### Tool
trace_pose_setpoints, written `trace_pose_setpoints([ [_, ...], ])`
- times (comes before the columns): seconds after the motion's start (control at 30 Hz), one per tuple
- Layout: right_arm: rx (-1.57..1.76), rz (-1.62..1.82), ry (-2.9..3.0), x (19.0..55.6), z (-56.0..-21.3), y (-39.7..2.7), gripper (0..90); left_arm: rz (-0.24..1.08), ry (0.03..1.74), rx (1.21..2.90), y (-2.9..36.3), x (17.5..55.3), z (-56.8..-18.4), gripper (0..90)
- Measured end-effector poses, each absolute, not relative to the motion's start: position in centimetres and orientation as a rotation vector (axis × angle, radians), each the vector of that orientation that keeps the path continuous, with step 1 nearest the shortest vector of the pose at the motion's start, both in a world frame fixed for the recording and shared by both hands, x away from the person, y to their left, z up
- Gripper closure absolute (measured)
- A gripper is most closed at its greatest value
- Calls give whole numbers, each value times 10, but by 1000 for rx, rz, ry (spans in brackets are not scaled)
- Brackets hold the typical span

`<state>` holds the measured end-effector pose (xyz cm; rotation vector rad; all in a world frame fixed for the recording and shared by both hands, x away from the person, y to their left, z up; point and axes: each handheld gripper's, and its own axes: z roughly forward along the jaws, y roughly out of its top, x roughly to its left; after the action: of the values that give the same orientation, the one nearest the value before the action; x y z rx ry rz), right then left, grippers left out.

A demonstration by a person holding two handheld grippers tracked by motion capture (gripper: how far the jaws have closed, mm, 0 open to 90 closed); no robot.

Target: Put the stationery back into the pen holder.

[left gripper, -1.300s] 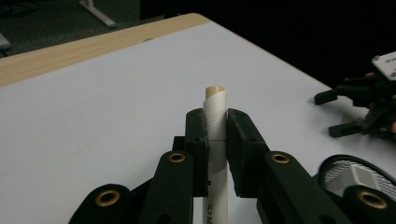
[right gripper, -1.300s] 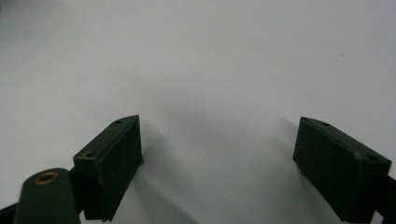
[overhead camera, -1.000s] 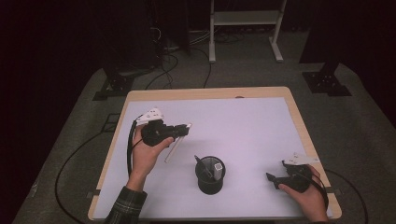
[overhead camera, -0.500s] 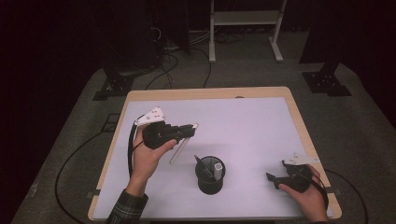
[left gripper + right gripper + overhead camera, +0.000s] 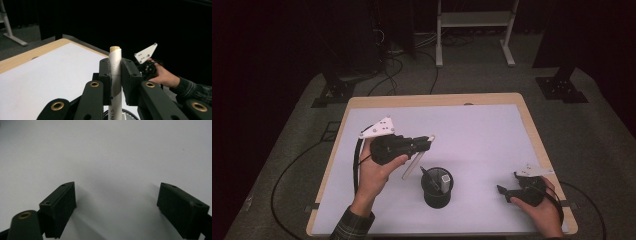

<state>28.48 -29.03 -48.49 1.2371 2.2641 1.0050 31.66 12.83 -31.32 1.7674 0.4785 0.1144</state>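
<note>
**One white pen held above one black cup**

One white pen (image 5: 116,75) with a tan end is pinched between the pads of the left gripper (image 5: 424,144), above the table's (image 5: 482,125) middle and slanting down toward one black pen cup (image 5: 437,188) that stands near the front edge. Two items can be counted inside the cup: a dark one and a pale one. The right gripper (image 5: 506,192) is rested near the front right corner, its jaws spread wide with nothing between them over the bare white surface.
</note>
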Motion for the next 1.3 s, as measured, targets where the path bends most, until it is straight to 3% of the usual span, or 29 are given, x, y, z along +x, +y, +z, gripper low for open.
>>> trace_pose_setpoints([
  [0.7,1237,1005,2264,285,-485,-290,143,35,415,1783,90,313,-325,786],
  [1.3,1237,1005,2264,285,-485,-290,143,27,421,1812,81,317,-336,786],
])
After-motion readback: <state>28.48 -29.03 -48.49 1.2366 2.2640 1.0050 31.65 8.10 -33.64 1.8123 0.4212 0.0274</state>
